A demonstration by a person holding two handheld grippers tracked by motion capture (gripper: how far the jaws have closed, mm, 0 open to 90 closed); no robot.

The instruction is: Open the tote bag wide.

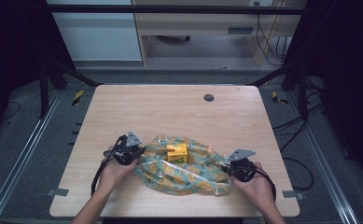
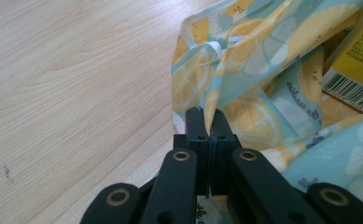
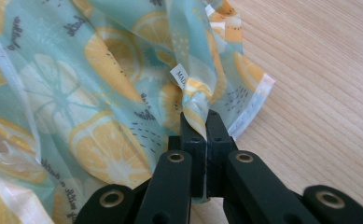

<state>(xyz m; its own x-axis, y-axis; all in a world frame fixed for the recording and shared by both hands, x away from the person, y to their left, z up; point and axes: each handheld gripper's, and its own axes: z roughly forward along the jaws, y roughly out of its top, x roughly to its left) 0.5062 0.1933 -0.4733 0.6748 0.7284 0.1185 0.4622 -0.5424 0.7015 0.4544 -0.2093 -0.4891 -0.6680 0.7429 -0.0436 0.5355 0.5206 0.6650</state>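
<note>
On the counter (image 1: pixel 123 107), between the two tools, lies a crumpled lemon-print cloth (image 1: pixel 188 170) with a yellow box (image 1: pixel 177 152) resting on it. The left tool (image 2: pixel 205 113) has its jaws pressed together, pinching the cloth's left edge. The right tool (image 3: pixel 198 116) is likewise clamped tight on a bunched fold at the cloth's right corner

A crumpled lemon-print bag (image 1: pixel 184 170) in pale blue and yellow lies between both claws, its edges pinched in each. A yellow box (image 1: pixel 177 152) sits on its folds, nearer the left claw (image 1: pixel 137 154).
</note>
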